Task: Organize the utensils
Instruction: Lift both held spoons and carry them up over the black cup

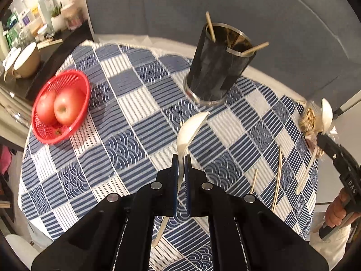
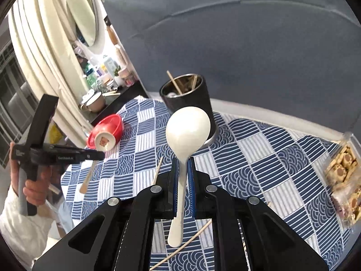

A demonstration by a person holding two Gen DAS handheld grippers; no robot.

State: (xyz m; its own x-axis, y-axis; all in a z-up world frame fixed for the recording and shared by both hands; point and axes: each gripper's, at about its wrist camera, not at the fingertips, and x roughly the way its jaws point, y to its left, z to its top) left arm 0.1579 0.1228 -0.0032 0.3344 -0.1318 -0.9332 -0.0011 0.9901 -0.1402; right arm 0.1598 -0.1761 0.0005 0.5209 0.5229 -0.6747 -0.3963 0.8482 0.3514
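My left gripper [image 1: 181,160] is shut on the neck of a white spoon [image 1: 191,128], held above the checked blue tablecloth [image 1: 126,140]. Its handle hangs down under the fingers. My right gripper [image 2: 183,161] is shut on a second white spoon [image 2: 188,131], bowl up and back side toward the camera. Beyond both stands a black utensil holder [image 1: 216,67] [image 2: 187,99] with wooden chopsticks in it. Two loose chopsticks [image 1: 277,180] lie on the cloth at the right. Each view shows the other gripper, the right [image 1: 321,136] and the left [image 2: 100,155], with its spoon.
A red basket [image 1: 45,133] with apples sits at the table's left edge. A clear snack bag [image 2: 343,176] lies at the right edge. A grey sofa [image 2: 248,45] stands behind the table and a cluttered shelf [image 1: 33,33] at the far left. A person's hand [image 2: 33,189] grips the left tool.
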